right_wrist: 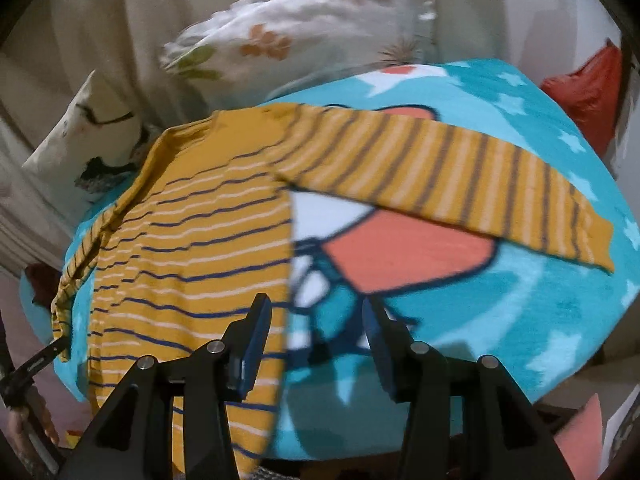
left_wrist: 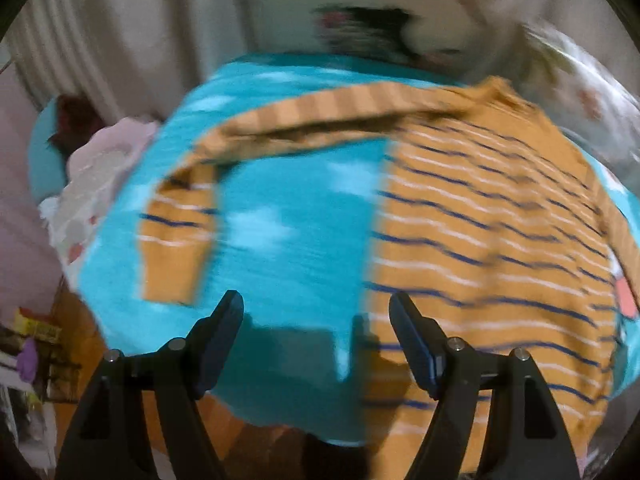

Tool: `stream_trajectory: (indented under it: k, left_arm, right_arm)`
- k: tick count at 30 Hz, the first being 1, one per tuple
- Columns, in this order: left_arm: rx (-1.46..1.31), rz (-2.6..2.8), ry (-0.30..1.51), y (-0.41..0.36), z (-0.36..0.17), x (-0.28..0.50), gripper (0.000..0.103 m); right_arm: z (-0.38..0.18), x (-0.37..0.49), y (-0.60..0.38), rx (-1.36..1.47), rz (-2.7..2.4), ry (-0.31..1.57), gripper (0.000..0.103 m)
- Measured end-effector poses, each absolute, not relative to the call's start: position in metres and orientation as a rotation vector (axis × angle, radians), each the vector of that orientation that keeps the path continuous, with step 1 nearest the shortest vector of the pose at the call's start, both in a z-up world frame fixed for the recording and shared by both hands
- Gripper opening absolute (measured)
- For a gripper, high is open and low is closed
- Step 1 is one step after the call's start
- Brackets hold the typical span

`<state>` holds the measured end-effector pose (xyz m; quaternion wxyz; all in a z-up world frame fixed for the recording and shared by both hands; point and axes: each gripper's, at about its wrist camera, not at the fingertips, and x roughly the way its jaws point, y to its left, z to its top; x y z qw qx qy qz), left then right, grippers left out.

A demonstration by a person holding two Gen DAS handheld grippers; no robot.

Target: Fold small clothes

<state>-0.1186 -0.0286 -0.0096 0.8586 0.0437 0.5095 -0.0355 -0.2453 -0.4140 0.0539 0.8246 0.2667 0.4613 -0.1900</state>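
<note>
Both claws, left claw & right claw, gape empty low in frame over the flat shirt; likely nxt: pinch a sleeve, fold inward.

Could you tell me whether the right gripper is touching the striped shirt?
Cannot tell: in the right wrist view, the open right gripper overlaps the mustard striped shirt's edge.

No word, number or brand can be read anywhere here: the striped shirt carries only stripes, the blanket only stars and a cartoon figure, and the yellow packet on the shelf is too blurred to make out.
</note>
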Motion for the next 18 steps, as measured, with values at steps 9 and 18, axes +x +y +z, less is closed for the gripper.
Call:
stream_trajectory:
  k: [9, 18]
  left_arm:
    - [-0.091, 0.026, 1.115, 0.110, -0.037, -0.053, 0.074]
    - [-0.009, -0.222, 1.201, 0.097, -0.059, -0.029, 0.005]
  right_arm:
    - [0.048, -0.182, -0.345, 0.543, -0.389, 1.022, 0.052]
    - [0.054, -0.142, -0.293, 0.481, -0.376, 1.036, 0.052]
